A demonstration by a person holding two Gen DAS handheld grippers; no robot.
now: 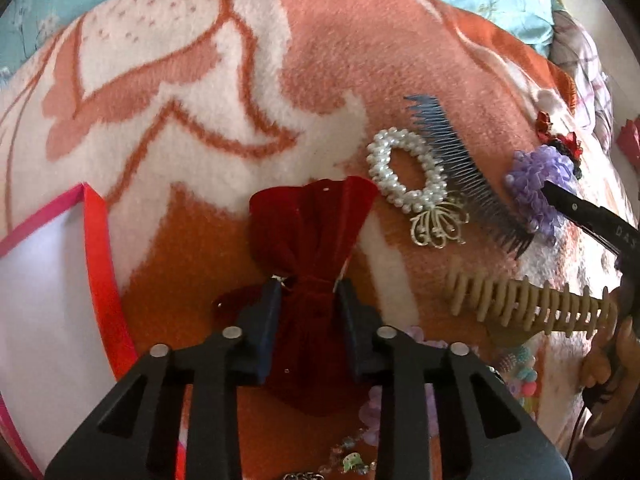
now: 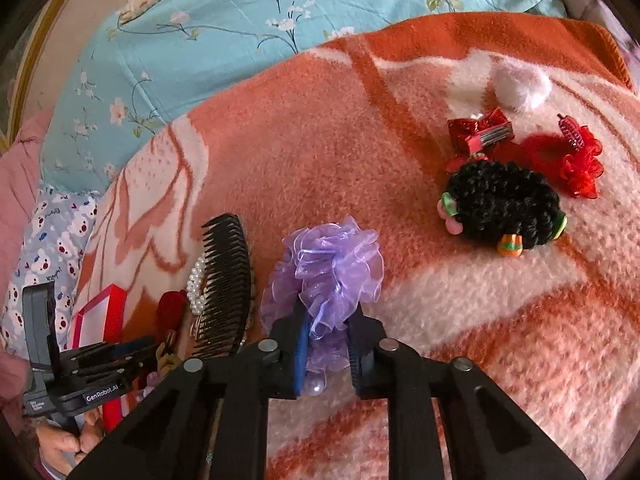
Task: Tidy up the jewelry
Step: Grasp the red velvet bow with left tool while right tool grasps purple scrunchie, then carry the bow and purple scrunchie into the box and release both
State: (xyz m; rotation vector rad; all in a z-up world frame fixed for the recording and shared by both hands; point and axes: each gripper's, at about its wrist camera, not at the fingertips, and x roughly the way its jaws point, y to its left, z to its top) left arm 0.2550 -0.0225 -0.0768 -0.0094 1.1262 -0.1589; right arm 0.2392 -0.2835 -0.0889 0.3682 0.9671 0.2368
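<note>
Nearest in the left wrist view, the left gripper (image 1: 306, 284) is clenched on the pinched waist of a dark red velvet bow (image 1: 310, 236); its black fingers press the soft pile from both sides, and the bow's wings fan out beyond them. The bow lies on a fleecy orange-and-white blanket (image 1: 312, 52) with a large leaf-like pattern. To the left sits a shallow box (image 1: 96, 236) with a glossy red rim and a pale, smooth inside. Right of the bow lies a ring of small round pearl beads (image 1: 406, 170) with a thin gilt wire ornament at its near end. Just beyond it rests a dark plastic comb (image 1: 460, 172) with long fine teeth, and nearer on the right a tan hair claw (image 1: 524, 304) with blunt teeth.

In the right wrist view, the right gripper (image 2: 330, 344) is closed on the near part of a lilac scrunchie (image 2: 330, 268) made of sheer, ruffled organza; the frills bulge out past the fingers. Farther right lie a knobbly black crocheted band (image 2: 504, 204) with small bright beads, a glittery red bow clip (image 2: 480, 132), a frilly red scrunchie (image 2: 580, 168) and, farthest, a fluffy white pompom (image 2: 522, 82). Beyond the blanket spreads a smooth turquoise floral quilt (image 2: 248, 16).
</note>
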